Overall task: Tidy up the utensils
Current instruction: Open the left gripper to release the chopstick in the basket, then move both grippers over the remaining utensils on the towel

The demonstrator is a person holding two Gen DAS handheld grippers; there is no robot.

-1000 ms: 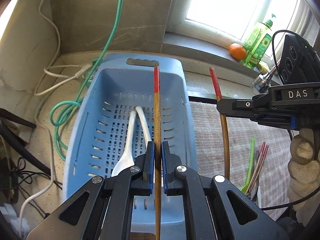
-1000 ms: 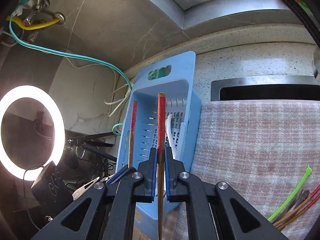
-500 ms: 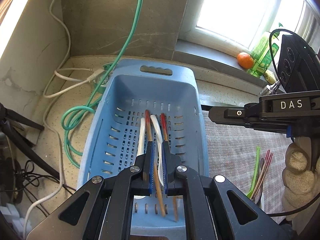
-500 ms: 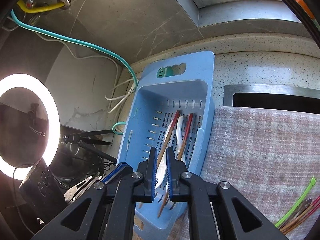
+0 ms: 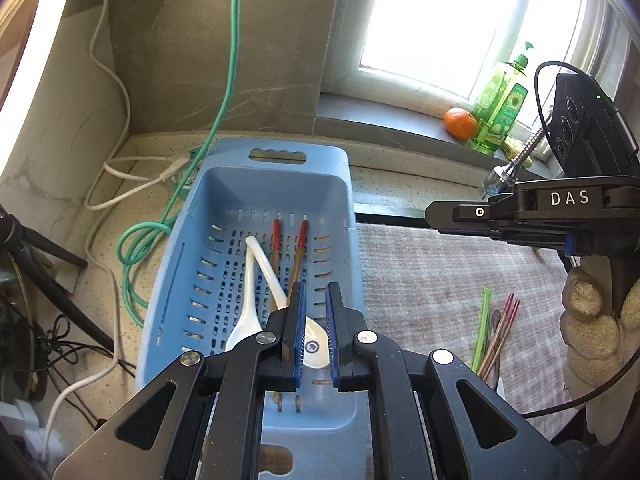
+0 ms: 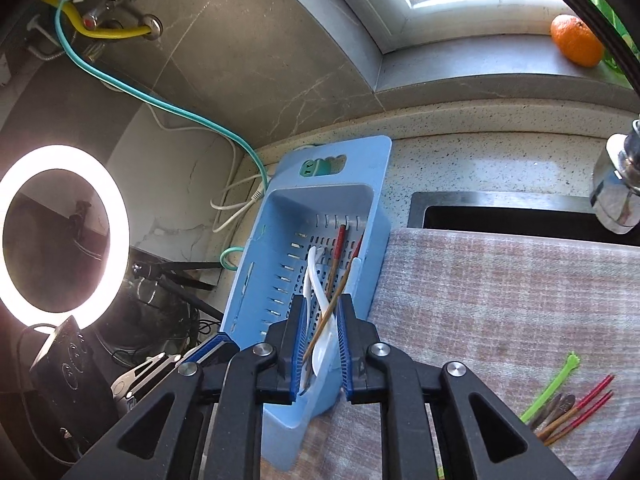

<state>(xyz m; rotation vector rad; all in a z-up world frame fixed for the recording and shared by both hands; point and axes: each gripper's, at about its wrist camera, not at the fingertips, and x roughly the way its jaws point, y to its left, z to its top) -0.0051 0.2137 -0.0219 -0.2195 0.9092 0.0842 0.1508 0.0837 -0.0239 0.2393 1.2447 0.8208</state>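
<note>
A blue slotted basket [image 5: 344, 184] [image 6: 376, 176] stands on the counter. Inside lie two white spoons [image 5: 250, 288] [image 6: 316, 292] and two red-tipped wooden chopsticks [image 5: 301, 244] [image 6: 339, 250]. My left gripper [image 5: 314, 312] is open and empty above the basket's near end. My right gripper [image 6: 322, 322] is open and empty, just right of and above the basket; its body shows in the left wrist view [image 5: 532, 216]. More utensils lie on the checked cloth: a green stick [image 5: 480, 332] [image 6: 550, 386] and several red-tipped chopsticks [image 5: 502, 332] [image 6: 576, 410].
The checked cloth [image 6: 500, 300] covers the counter right of the basket, with a sink opening [image 6: 500, 216] and a tap [image 6: 618, 188] behind. Green and white cables [image 5: 140, 240] lie left of the basket. An orange [image 5: 460, 122] and soap bottle [image 5: 502, 100] stand on the sill. A ring light [image 6: 60, 236] glows at left.
Both grippers held one chopstick each over the basket a second ago. Both have opened, the chopsticks now lie in the basket, and both grippers have pulled back.
</note>
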